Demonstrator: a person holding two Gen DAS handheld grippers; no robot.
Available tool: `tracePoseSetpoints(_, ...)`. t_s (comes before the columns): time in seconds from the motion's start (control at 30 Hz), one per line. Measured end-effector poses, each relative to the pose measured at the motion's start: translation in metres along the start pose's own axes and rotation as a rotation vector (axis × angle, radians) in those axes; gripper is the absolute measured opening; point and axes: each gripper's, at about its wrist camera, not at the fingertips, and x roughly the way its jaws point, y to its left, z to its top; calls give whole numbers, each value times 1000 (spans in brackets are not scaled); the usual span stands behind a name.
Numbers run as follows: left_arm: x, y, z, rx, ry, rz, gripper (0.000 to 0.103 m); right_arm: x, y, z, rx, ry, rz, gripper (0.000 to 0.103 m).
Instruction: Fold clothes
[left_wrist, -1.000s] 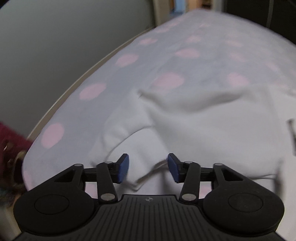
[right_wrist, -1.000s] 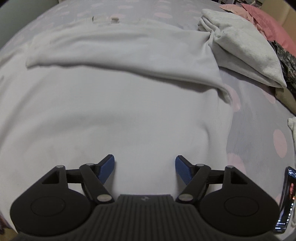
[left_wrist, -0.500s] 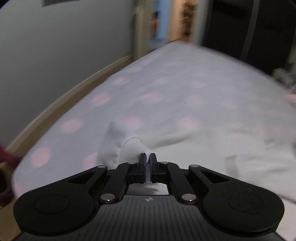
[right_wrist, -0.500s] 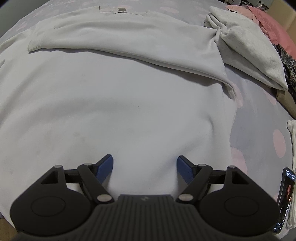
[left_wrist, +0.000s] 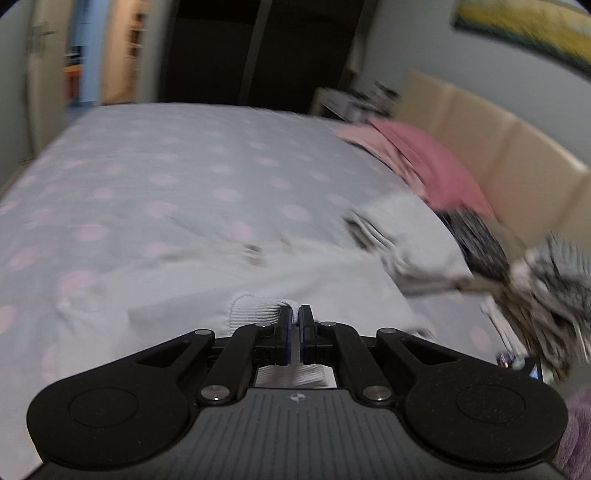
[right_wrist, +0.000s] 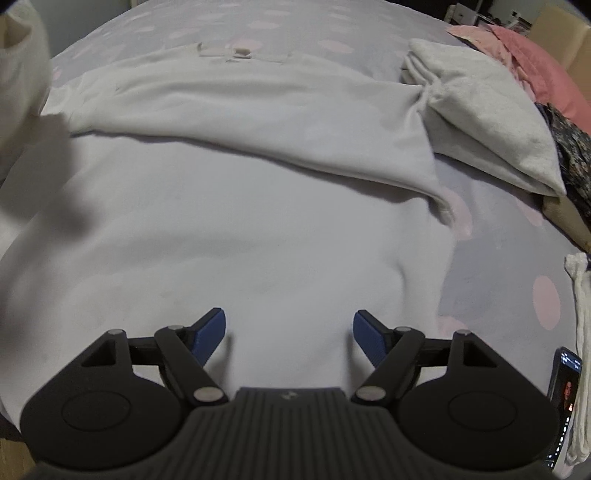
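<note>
A white sweatshirt (right_wrist: 240, 192) lies spread on the dotted bed (right_wrist: 498, 229), one sleeve folded across its upper part. My left gripper (left_wrist: 294, 334) is shut on the sweatshirt's ribbed cuff (left_wrist: 255, 314) and holds it raised above the bed. The lifted sleeve (right_wrist: 22, 85) hangs at the far left of the right wrist view. My right gripper (right_wrist: 289, 334) is open and empty, low over the sweatshirt's near part.
A folded grey garment (right_wrist: 480, 114) lies at the right, also in the left wrist view (left_wrist: 402, 236). Pink pillows (left_wrist: 424, 162) and dark patterned clothes (left_wrist: 546, 295) lie by the beige headboard (left_wrist: 509, 147). A phone (right_wrist: 565, 398) and white cloth (right_wrist: 583, 332) lie at the right edge.
My left gripper closed on the cuff, lifted it and swung right toward the headboard. The raised sleeve has entered the right wrist view. The right gripper has stayed open, nearly still.
</note>
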Motion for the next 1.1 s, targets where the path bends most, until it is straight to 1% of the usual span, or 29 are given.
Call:
tracePoseSetpoints(0.1,35,-30,-12,51,66,-36,2,1,-9,-1,31,9,-6,78)
tracePoseSetpoints(0.23,88,-44,-30,97,155,-39,2,5,-16,-2,53,24,-9,78)
tracePoseSetpoints(0.33,112,-40,-40,89,206,-54,3,6,-19,-2,62,25,-5,78)
tracePoseSetpoints(0.4,113,-35,-39,91,213,-54,3,6,-20,-1,68,21,-1,78)
tracePoseSetpoints(0.47,110,-32,-38,99,203,-37,8,6,-20,0,72,18,3,78)
tracePoseSetpoints(0.5,108,-29,-39,104,195,-23,14,6,-21,0,76,12,7,78)
tracePoseSetpoints(0.63,98,-16,-40,120,161,30,16,1,-28,4,123,-48,43,78)
tracePoseSetpoints(0.77,89,-4,-42,136,127,83,18,-4,-37,11,226,-98,122,78)
tracePoseSetpoints(0.87,85,18,-48,122,125,144,18,-2,-43,16,330,-110,205,78)
tracePoseSetpoints(0.93,83,33,-51,108,127,180,18,3,-44,20,387,-108,261,78)
tracePoseSetpoints(1.0,81,48,-54,73,135,207,18,10,-40,26,430,-91,305,78)
tracePoseSetpoints(1.1,75,71,-57,33,144,229,18,22,-25,37,440,-68,339,76)
